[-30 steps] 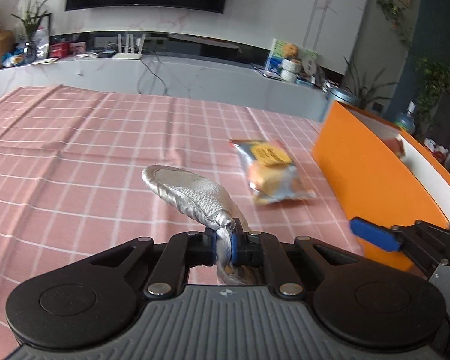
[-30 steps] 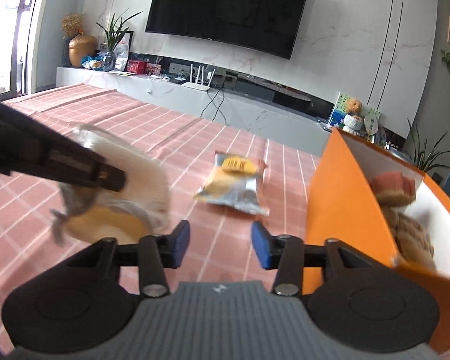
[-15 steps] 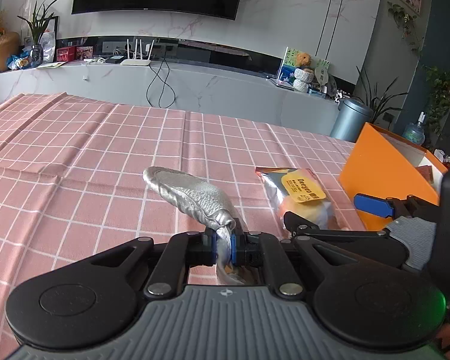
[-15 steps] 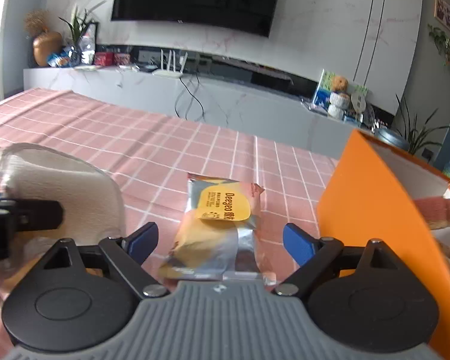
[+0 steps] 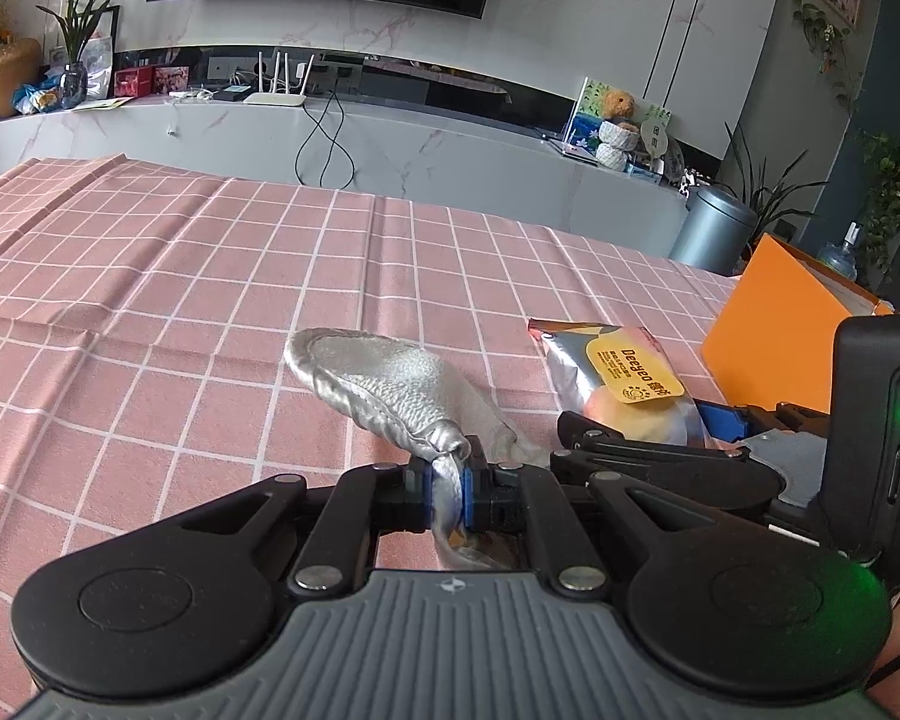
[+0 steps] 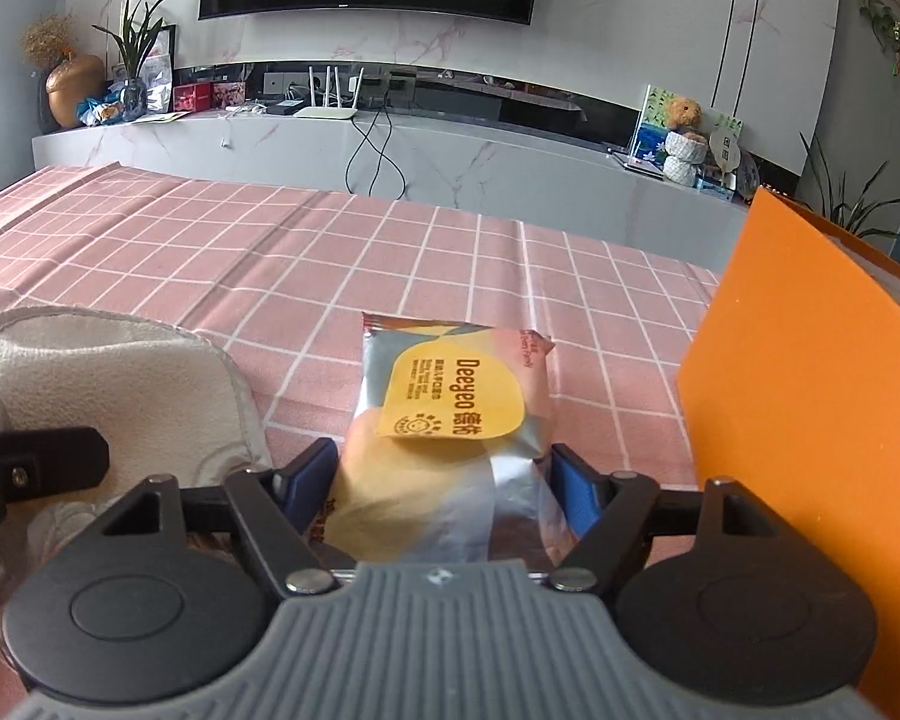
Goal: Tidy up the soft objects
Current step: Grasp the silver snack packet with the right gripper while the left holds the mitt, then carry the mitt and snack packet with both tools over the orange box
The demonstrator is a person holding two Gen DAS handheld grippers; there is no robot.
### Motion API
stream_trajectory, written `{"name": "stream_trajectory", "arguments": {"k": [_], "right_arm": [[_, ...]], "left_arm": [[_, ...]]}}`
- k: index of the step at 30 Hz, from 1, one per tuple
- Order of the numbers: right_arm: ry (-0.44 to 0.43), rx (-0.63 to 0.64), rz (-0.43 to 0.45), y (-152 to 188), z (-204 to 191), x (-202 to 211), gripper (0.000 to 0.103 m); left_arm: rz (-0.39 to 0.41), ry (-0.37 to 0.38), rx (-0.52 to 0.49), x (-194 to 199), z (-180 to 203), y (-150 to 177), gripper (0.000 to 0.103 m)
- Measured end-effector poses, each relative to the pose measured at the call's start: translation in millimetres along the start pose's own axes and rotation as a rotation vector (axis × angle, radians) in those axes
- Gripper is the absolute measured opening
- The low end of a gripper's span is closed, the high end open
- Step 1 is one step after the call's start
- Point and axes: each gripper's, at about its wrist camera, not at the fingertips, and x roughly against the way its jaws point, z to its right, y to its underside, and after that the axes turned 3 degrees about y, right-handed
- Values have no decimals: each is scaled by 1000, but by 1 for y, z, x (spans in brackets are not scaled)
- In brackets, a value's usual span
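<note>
The left tool (image 5: 447,492) is clamped on a silver pouch (image 5: 384,384), held above the counter (image 5: 210,276). The right tool (image 6: 444,483) has its fingers apart around a snack pack (image 6: 450,414) lying on the counter, just beside an orange box (image 6: 798,360).

two grippers are seen, one snack packet (image 6: 450,420), one silver-edged cloth pouch (image 5: 390,384), one orange box (image 6: 798,360) and one checked tablecloth (image 5: 210,276).
</note>
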Motion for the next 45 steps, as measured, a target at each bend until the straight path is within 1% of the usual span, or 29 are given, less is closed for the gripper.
{"name": "stream_trajectory", "arguments": {"k": [4,9,12,17,23,30,32,35,39,42,45], "right_arm": [[-9,8,-1,1,0,4,62],[-25,8,-7,4,1,15,56],[-40,0,-16,10,2,29,55],[-63,11,10,22,1,69,54],[-98,17,77,31,9,130,54],[-107,-22,168,28,40,197,54],[-108,-41,178,28,51,212,54],[-86,-50,200,29,67,231,54],[-64,-84,205,30,94,250,54],[-21,-72,216,30,114,261,54],[-4,-67,207,27,135,266,54]], "left_arm": [[-8,3,-2,2,3,2,9],[-14,2,2,11,6,6,9],[-11,0,7,20,8,8,9],[0,2,11,39,13,13,9],[24,4,11,67,22,16,9],[105,19,-14,111,43,14,9],[130,34,-23,123,50,12,9],[161,66,-48,138,65,9,9],[199,114,-80,152,85,6,9],[216,151,-100,157,100,4,9],[229,189,-130,158,117,-1,9]]}}
